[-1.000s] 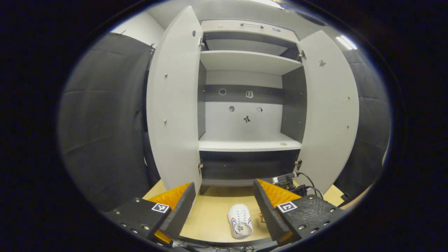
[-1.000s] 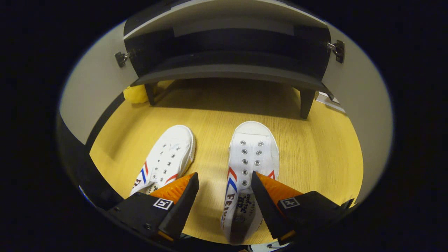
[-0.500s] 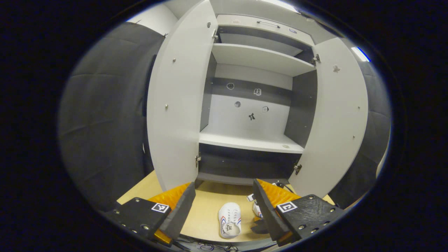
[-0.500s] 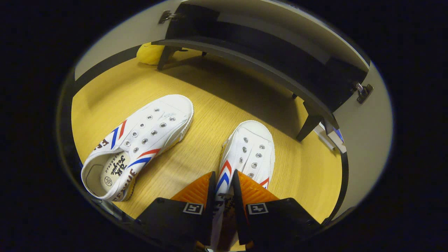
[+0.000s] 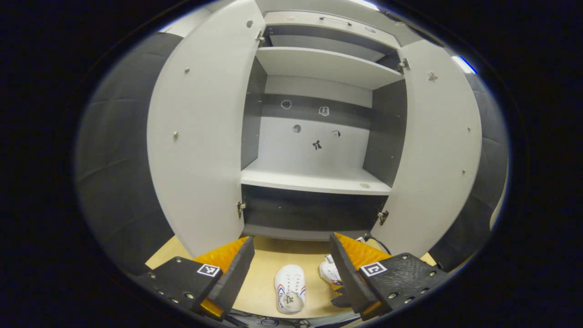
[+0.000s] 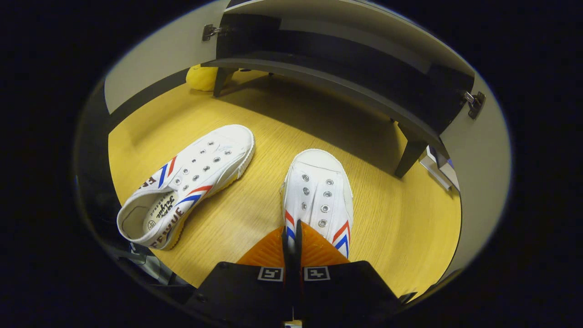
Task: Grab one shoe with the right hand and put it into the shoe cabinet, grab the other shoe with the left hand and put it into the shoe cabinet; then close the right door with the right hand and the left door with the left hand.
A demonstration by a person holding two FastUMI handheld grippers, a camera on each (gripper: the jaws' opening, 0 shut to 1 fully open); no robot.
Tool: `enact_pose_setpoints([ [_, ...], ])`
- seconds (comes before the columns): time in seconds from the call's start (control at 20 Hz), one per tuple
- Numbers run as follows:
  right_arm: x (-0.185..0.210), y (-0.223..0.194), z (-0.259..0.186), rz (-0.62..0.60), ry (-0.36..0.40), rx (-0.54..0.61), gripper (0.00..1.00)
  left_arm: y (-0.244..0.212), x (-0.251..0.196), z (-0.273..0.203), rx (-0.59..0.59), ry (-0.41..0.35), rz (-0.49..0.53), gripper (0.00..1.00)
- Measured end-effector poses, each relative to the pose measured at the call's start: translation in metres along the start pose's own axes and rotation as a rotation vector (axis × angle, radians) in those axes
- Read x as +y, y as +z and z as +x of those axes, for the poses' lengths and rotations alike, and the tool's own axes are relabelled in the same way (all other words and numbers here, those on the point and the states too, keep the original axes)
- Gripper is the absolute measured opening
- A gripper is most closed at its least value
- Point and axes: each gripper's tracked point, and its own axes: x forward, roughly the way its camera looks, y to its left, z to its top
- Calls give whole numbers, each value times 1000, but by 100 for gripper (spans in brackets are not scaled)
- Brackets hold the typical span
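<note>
White canvas and pale wood grain make up most of what lies below. In the left gripper view the left hand-held gripper [image 5: 291,269] stands wide apart, ribbed pads facing each other, holding and touching nothing. Between its fingers, farther off, a white shoe [image 5: 289,294] lies on the yellow wooden floor [image 5: 264,282], heel opening toward the camera. Behind it rises the shoe cabinet [image 5: 314,182] — smooth matte grey boards, dark inner side walls, flat pale shelves. Its left door [image 5: 200,136] and right door [image 5: 439,150] both stand swung open, small metal hinges at their lower inner edges.

In the right gripper view, the left-lying shoe [image 6: 189,182] rests on the floor [image 6: 401,228] at a slant, toe toward the cabinet, with metal eyelets, no laces and red and blue stripes on its side. Beside it but apart is the second shoe [image 6: 319,196], toe pointing at the cabinet's dark base [image 6: 319,77], which stands on short tapered legs. The right hand-held gripper [image 6: 292,234] is pressed nearly together, clamped on the thin canvas side wall of this second shoe near its rear. A rounded yellow object [image 6: 202,77] sits by the cabinet's leg — too small to tell what it is.
</note>
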Motion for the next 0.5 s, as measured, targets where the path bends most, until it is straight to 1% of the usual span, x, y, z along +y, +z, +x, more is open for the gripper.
enact_pose_setpoints([
  [0.15, -6, 9, -9, 57, 5, -30, 2, 7, -2, 4, -24, 1, 15, 95],
  [0.4, -13, 20, -40, 138, 15, -75, 2, 6, 1, 8, -26, -34, 16, 94],
  [0.5, -14, 31, -57, 185, 16, -114, 2, 10, 2, 8, -41, -64, 19, 94],
])
